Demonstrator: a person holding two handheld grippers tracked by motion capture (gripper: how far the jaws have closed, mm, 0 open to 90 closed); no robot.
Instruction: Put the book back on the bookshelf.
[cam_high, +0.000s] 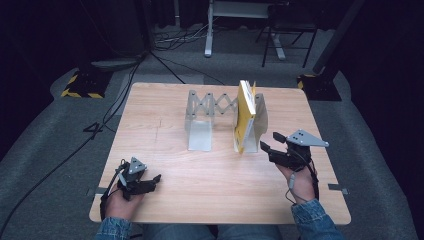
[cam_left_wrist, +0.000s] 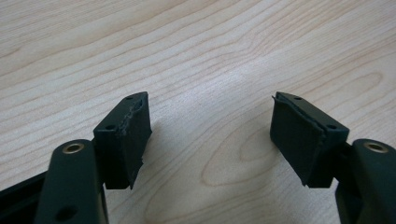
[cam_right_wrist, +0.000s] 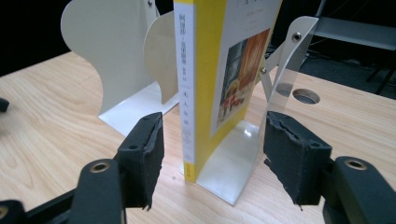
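**Right gripper open at yellow book**

Right gripper (cam_right_wrist: 212, 151) released, jaws spread, either side of the yellow book (cam_right_wrist: 205, 84) spine, not touching. Book upright in the white expanding bookend rack (cam_high: 200, 130), toward table (cam_high: 165, 150) right edge. Left gripper (cam_left_wrist: 210, 135) open, over bare wood near front-left corner.

Left tongs (cam_high: 156, 178) low, jaws spread; right tongs (cam_high: 268, 142) raised, jaws spread, empty
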